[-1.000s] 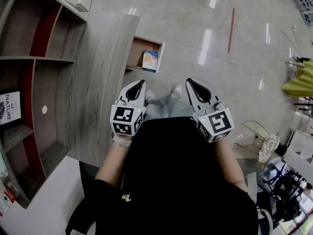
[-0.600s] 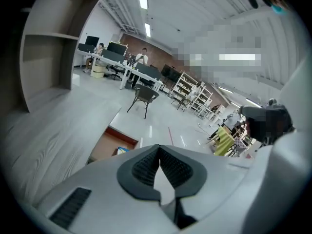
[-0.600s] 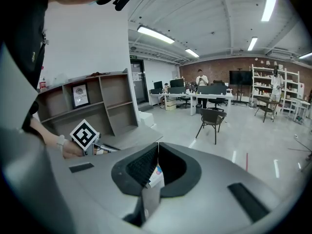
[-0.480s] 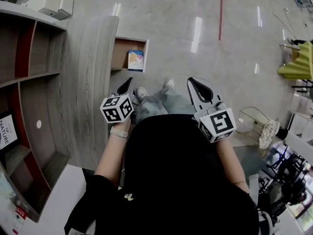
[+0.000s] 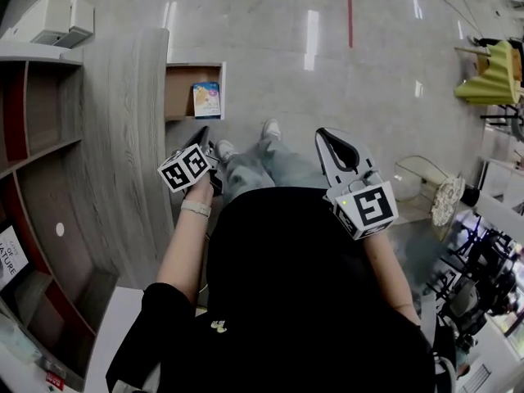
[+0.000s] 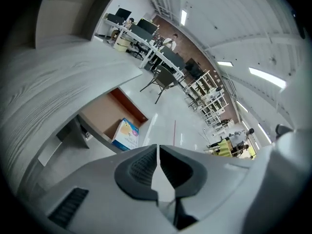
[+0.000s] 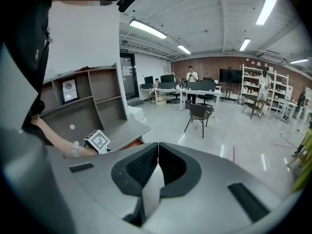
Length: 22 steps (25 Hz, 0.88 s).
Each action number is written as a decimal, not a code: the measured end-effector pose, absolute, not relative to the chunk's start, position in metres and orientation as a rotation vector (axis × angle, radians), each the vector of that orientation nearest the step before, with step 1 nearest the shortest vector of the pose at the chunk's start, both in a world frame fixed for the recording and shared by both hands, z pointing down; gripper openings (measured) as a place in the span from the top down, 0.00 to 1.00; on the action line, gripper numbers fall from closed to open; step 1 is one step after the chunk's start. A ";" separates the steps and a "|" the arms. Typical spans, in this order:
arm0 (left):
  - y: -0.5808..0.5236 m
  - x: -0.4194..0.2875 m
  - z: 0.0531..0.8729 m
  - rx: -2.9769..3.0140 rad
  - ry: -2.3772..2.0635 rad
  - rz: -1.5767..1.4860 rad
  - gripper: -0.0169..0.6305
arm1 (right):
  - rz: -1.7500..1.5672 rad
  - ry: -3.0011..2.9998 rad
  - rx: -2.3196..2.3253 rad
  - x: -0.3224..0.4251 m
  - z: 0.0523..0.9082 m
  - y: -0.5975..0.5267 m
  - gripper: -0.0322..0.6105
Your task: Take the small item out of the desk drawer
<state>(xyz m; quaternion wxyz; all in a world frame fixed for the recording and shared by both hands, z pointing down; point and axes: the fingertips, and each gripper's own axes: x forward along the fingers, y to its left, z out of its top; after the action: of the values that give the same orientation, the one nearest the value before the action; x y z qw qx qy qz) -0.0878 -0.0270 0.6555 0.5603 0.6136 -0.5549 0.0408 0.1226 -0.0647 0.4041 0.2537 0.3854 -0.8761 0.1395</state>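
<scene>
Currently left gripper (image 5: 202,136): jaws together, nothing between, beside desk (image 5: 123,154) edge. Right gripper (image 5: 327,137): jaws together, empty, above floor (image 5: 327,47). Small item (image 5: 206,100) lies inside open drawer (image 5: 178,97), ahead of left gripper, apart from it.

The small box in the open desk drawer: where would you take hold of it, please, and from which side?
Probably the small box by its two long edges, coming down from above: the drawer is open only on top, and the box sits close to its front wall, face showing.
</scene>
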 end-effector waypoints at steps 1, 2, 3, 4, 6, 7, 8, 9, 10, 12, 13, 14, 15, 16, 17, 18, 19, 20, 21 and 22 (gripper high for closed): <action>-0.030 -0.088 0.661 1.430 -1.305 0.086 0.96 | 0.381 -2.371 1.052 0.125 0.406 -0.065 0.95; -0.032 -0.089 0.666 1.411 -1.304 0.076 0.96 | 0.382 -2.362 1.054 0.127 0.407 -0.065 0.95; -0.034 -0.090 0.673 1.391 -1.302 0.066 0.96 | 0.383 -2.354 1.055 0.129 0.409 -0.065 0.95; -0.035 -0.091 0.679 1.370 -1.300 0.057 0.96 | 0.384 -2.347 1.056 0.130 0.411 -0.064 0.95; -0.037 -0.094 0.691 1.331 -1.295 0.036 0.96 | 0.386 -2.335 1.057 0.132 0.412 -0.064 0.95; -0.037 -0.095 0.697 1.312 -1.291 0.025 0.96 | 0.388 -2.329 1.059 0.133 0.413 -0.064 0.95; -0.038 -0.096 0.702 1.295 -1.287 0.017 0.95 | 0.392 -2.321 1.063 0.134 0.414 -0.064 0.95; -0.038 -0.096 0.709 1.281 -1.283 0.010 0.94 | 0.394 -2.314 1.067 0.136 0.415 -0.064 0.95; -0.039 -0.097 0.715 1.266 -1.278 0.003 0.92 | 0.395 -2.306 1.072 0.138 0.416 -0.065 0.95; -0.040 -0.096 0.728 1.232 -1.263 -0.017 0.85 | 0.394 -2.295 1.080 0.141 0.417 -0.066 0.95; -0.039 -0.096 0.734 1.214 -1.257 -0.026 0.82 | 0.395 -2.290 1.083 0.142 0.418 -0.066 0.95; -0.039 -0.097 0.739 1.196 -1.254 -0.034 0.80 | 0.396 -2.284 1.085 0.143 0.419 -0.066 0.95; -0.039 -0.097 0.744 1.181 -1.253 -0.040 0.79 | 0.397 -2.279 1.086 0.144 0.419 -0.066 0.95; -0.039 -0.098 0.749 1.166 -1.253 -0.047 0.76 | 0.398 -2.273 1.087 0.145 0.420 -0.066 0.95; -0.040 -0.099 0.753 1.151 -1.253 -0.055 0.74 | 0.400 -2.265 1.089 0.146 0.420 -0.066 0.95; -0.041 -0.099 0.757 1.138 -1.253 -0.064 0.73 | 0.404 -2.255 1.093 0.146 0.421 -0.067 0.95; -0.042 -0.099 0.760 1.126 -1.253 -0.073 0.71 | 0.407 -2.247 1.095 0.147 0.421 -0.067 0.95; -0.042 -0.099 0.764 1.114 -1.251 -0.081 0.69 | 0.406 -2.245 1.093 0.148 0.422 -0.067 0.95; -0.043 -0.098 0.768 1.103 -1.250 -0.090 0.67 | 0.405 -2.242 1.091 0.148 0.423 -0.067 0.95; -0.044 -0.098 0.773 1.089 -1.248 -0.097 0.66 | 0.406 -2.232 1.094 0.148 0.424 -0.067 0.95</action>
<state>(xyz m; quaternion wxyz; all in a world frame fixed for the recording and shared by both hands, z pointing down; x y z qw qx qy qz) -0.0983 -0.0437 0.7728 0.6750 0.4843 -0.5550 -0.0433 0.1485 -0.0673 0.4240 0.3064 0.4135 -0.8436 0.1533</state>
